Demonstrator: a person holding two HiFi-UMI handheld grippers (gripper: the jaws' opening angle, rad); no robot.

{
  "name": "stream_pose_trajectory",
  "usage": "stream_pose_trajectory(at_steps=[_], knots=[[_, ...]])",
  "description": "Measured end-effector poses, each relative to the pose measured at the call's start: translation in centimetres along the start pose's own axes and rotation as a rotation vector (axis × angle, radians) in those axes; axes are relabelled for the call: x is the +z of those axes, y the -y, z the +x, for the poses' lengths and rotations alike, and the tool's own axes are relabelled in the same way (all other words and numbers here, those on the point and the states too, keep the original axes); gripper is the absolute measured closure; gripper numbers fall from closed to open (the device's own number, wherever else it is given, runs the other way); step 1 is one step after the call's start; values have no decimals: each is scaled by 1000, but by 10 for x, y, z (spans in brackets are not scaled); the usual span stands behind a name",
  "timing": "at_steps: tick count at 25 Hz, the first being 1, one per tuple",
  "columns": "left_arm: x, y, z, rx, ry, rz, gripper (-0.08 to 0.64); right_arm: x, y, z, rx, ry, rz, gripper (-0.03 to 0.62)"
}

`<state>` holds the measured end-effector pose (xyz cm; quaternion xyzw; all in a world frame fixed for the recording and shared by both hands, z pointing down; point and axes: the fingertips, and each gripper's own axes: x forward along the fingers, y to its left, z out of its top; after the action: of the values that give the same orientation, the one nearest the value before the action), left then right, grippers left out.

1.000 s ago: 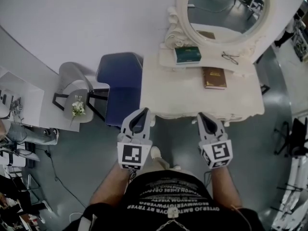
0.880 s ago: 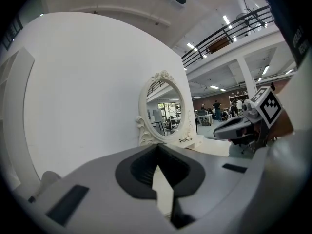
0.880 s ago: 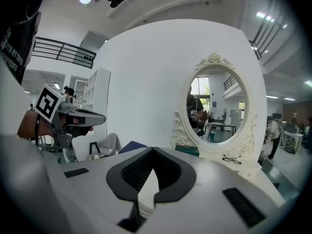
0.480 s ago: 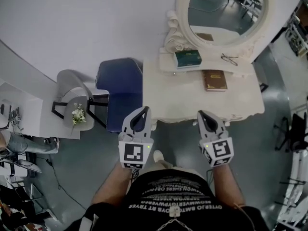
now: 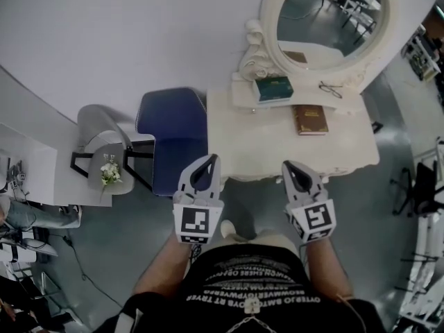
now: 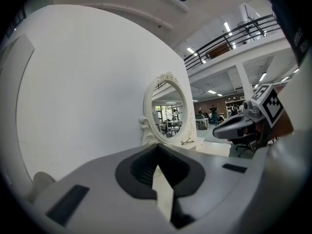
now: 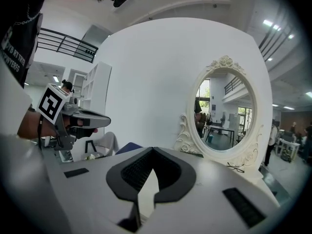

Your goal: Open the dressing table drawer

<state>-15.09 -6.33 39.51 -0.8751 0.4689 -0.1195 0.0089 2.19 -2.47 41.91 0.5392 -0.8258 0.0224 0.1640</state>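
Note:
The cream dressing table stands ahead of me under its oval mirror. Its drawer front is hidden below the tabletop in the head view. My left gripper is shut and empty, held in the air at the table's front left corner. My right gripper is also shut and empty, over the front edge near the middle. The left gripper view shows its own closed jaws, the mirror and the right gripper. The right gripper view shows its closed jaws and the mirror.
On the tabletop lie a brown book, a green box and glasses. A blue chair stands against the table's left side. Further left, a grey chair and a small stand carry flowers. Office chairs stand at the right.
Both grippers have edged forward toward the table's front edge, side by side. Their jaws have stayed shut.

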Motion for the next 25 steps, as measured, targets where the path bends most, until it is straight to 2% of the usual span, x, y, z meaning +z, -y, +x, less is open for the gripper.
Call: stream_pose_trajectory(at_steps=[9, 17, 25], knots=[[-11, 3, 7, -30, -35, 1, 557, -3, -2, 1, 0, -1, 17, 591], [-16, -1, 18, -20, -61, -18, 557, 0, 7, 20, 25, 8, 27, 591], [-21, 13, 51, -25, -94, -30, 557, -1, 37, 44, 56, 8, 15, 591]])
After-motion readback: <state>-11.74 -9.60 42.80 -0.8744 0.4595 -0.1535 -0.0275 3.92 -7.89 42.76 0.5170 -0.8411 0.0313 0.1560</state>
